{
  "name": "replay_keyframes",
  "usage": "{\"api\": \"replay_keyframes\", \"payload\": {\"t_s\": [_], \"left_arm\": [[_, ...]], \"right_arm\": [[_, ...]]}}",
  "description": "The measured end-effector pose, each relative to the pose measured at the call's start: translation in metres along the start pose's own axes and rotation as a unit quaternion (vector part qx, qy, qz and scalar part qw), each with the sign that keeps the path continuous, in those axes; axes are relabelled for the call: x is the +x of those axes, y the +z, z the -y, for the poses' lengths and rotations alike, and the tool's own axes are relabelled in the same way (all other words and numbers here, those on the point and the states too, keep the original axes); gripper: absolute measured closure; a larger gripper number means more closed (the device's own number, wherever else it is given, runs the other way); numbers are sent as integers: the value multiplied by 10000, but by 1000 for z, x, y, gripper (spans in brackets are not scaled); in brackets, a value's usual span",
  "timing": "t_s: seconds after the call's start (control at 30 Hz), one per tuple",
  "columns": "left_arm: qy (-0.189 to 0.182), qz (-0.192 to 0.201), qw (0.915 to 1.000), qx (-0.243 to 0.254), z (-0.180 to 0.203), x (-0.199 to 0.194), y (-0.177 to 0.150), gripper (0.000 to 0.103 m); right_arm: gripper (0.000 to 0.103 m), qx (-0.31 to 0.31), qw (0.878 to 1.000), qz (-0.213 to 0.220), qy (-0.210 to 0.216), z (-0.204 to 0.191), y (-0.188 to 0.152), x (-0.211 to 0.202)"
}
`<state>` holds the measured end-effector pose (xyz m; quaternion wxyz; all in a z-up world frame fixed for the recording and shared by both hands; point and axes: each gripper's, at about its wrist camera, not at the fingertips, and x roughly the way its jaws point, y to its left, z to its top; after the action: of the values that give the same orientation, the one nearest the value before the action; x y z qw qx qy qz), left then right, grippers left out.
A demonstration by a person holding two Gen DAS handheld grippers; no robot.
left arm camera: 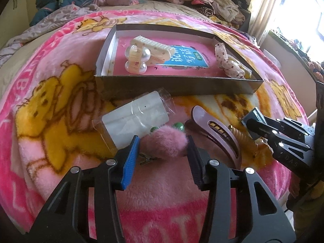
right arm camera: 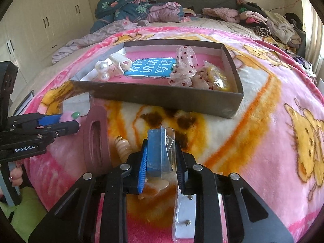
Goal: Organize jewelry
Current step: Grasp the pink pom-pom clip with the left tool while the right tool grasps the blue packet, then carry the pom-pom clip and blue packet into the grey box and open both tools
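Observation:
My left gripper (left arm camera: 164, 141) has its jaws on both sides of a fluffy pink pom-pom hair clip (left arm camera: 167, 142) with green beads, lying on the blanket. My right gripper (right arm camera: 162, 154) is shut on a clear plastic jewelry packet (right arm camera: 169, 151) with a blue card and a chain inside. A mauve hair claw (left arm camera: 218, 129) (right arm camera: 97, 139) and a beige spiral clip (left arm camera: 243, 137) (right arm camera: 122, 146) lie between the grippers. A white carded packet (left arm camera: 137, 117) lies left of the pom-pom. The shallow brown box (left arm camera: 172, 86) (right arm camera: 162, 95) holds a cream pearl claw clip (left arm camera: 141, 57) and spotted scrunchies (right arm camera: 183, 73).
A pink cartoon-bear blanket (right arm camera: 263, 111) covers the bed. Piled clothes (right arm camera: 273, 26) and a floral quilt (right arm camera: 121, 6) lie at the far end. Cupboards (right arm camera: 40, 24) stand on the left and a curtained window (left arm camera: 283, 10) on the right.

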<state>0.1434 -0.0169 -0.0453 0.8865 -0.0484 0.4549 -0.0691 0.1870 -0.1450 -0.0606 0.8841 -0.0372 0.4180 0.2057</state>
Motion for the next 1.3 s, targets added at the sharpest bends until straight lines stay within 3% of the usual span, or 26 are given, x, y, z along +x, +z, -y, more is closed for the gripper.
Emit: {"api": "replay_keyframes", "payload": {"t_s": [0.33,0.37,0.4,1.03,1.3], "left_arm": [[-113,138,9998,22,-1,-22,-8,66],[-140,165,9998,7,-2,-25,-9,81],[-160,171,9997,-5,-3,-27,-9,89],[-450,66,9988,-200,-26,-33,-23,95],[-393,161,9990,-154,-25,-41,-20,103]], "right_arm": [[79,-85,9998,76,140,-12,1,-15],[79,-100,9998,77,158,-15,1,-16],[79,-116,9997,83,174,-16,1,-17],[79,-265,9993,166,227,-39,9,-25],[79,-249,9992,206,242,-40,9,-28]]}}
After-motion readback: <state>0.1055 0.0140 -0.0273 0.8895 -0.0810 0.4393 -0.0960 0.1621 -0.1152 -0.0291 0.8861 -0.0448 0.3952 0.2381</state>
